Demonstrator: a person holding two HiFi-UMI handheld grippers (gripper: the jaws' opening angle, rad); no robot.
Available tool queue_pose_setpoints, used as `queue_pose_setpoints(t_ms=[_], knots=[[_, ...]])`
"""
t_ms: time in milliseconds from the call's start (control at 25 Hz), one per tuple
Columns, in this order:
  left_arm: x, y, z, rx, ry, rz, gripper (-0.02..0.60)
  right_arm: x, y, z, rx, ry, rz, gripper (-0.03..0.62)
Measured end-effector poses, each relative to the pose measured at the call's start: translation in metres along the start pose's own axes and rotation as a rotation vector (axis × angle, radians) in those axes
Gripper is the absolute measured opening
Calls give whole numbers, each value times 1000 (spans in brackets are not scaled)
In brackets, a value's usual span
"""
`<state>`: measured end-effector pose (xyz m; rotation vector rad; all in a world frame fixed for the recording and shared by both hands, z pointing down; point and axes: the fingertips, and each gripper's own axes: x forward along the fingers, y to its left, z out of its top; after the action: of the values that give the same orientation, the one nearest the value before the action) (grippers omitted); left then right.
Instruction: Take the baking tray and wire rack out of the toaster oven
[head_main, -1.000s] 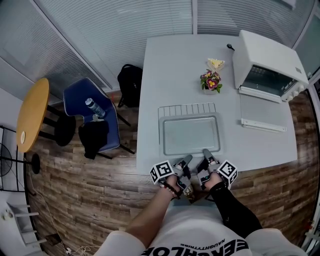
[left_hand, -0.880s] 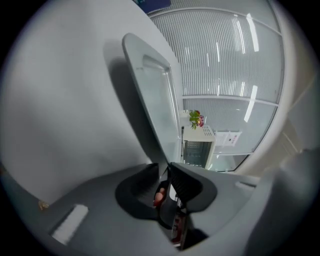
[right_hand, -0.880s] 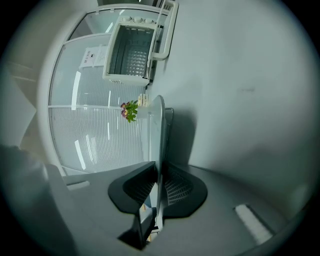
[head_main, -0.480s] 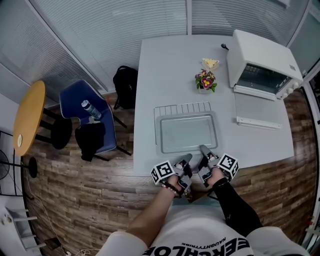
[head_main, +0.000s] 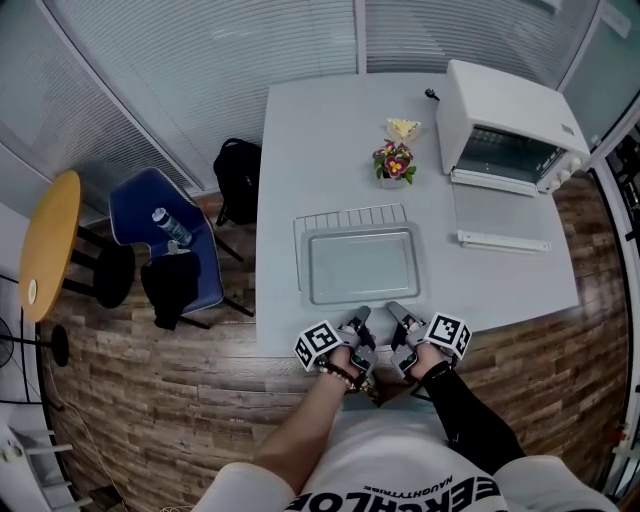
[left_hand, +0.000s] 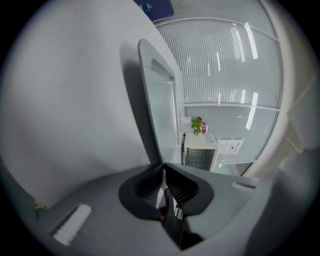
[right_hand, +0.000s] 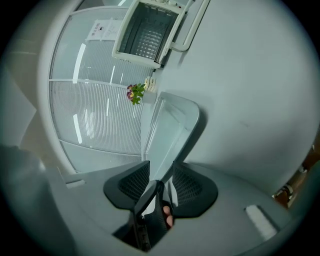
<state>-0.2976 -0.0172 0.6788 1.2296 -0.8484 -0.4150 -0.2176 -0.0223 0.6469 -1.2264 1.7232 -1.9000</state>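
The flat grey baking tray (head_main: 362, 265) lies on the white table, on top of the wire rack (head_main: 350, 216), whose bars show past its far edge. The white toaster oven (head_main: 505, 125) stands at the far right with its door (head_main: 500, 215) folded down. Both grippers sit at the tray's near rim. My left gripper (head_main: 362, 314) has just closed. Its pads meet at the tip (left_hand: 163, 169), where the tray (left_hand: 162, 107) edge ends. My right gripper (head_main: 393, 308) has just been opening. The tray (right_hand: 170, 130) rim reaches the gap (right_hand: 161, 175) unpressed.
A small pot of flowers (head_main: 394, 162) stands left of the oven. The table's near edge runs just under my hands. Off the table to the left are a blue chair (head_main: 165, 250) with a bottle, a black backpack (head_main: 237, 178) and a round yellow table (head_main: 50, 240).
Tray and rack have stayed put on the table. Both grippers have eased back a little from the tray's near rim. The right gripper's jaws now stand wider apart.
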Motion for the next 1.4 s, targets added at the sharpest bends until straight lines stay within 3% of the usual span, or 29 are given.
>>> queue_pose_setpoints(t_ms=[120, 440, 600, 880, 1080, 1400], knots=[[-1, 4, 0, 7, -22, 38, 74, -2, 0, 0, -9, 4, -3, 124], [-6, 0, -6, 40, -25, 52, 75, -10, -1, 0, -27, 2, -1, 124], [-14, -5, -7, 101, -33, 71, 75, -19, 5, 7, -116, -18, -27, 123], [-28, -54, 9, 455, -85, 105, 75, -32, 39, 24, -393, -37, -25, 123], [-40, -104, 22, 654, -193, 115, 75, -44, 70, 44, -679, -35, -33, 124], [-53, -187, 21, 1097, -375, 228, 77, -75, 123, 90, -1140, -65, -21, 124]])
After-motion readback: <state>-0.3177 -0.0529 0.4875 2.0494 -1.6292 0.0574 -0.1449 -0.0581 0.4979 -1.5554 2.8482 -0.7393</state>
